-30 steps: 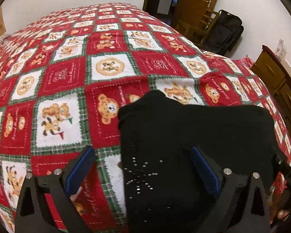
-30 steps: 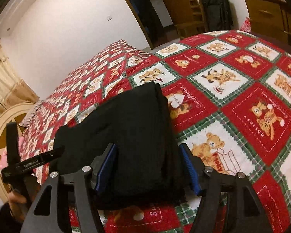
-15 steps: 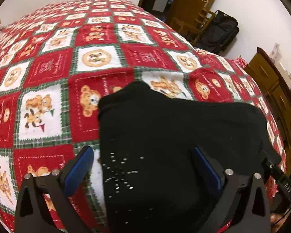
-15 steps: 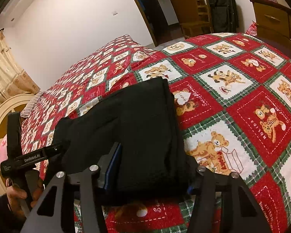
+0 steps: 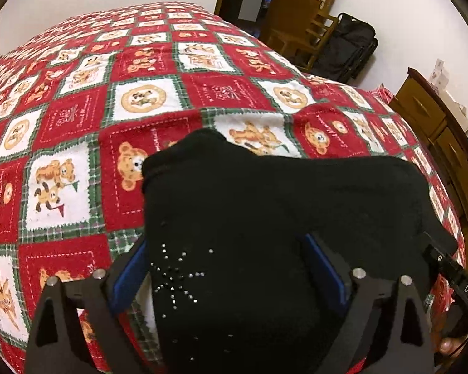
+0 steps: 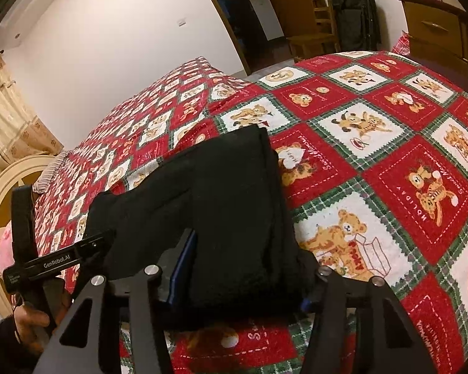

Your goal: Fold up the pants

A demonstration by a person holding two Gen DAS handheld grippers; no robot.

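1. Right gripper [image 6: 240, 277]: jaws have just been closing; they now look clamped on the near right corner of the folded black knit pants [image 6: 209, 205].
2. Left gripper [image 5: 227, 268]: jaws wide, just been closing a little, straddling the near left end with the stud pattern; pads not pressing.
3. Pants lie folded near the front edge of the red teddy-bear patchwork bedspread [image 5: 78, 115].
4. Advice: grip all layers on both sides before moving, lift level, keep edges aligned.

Near edge of the black pants [image 5: 265, 218] behind the gripper frames
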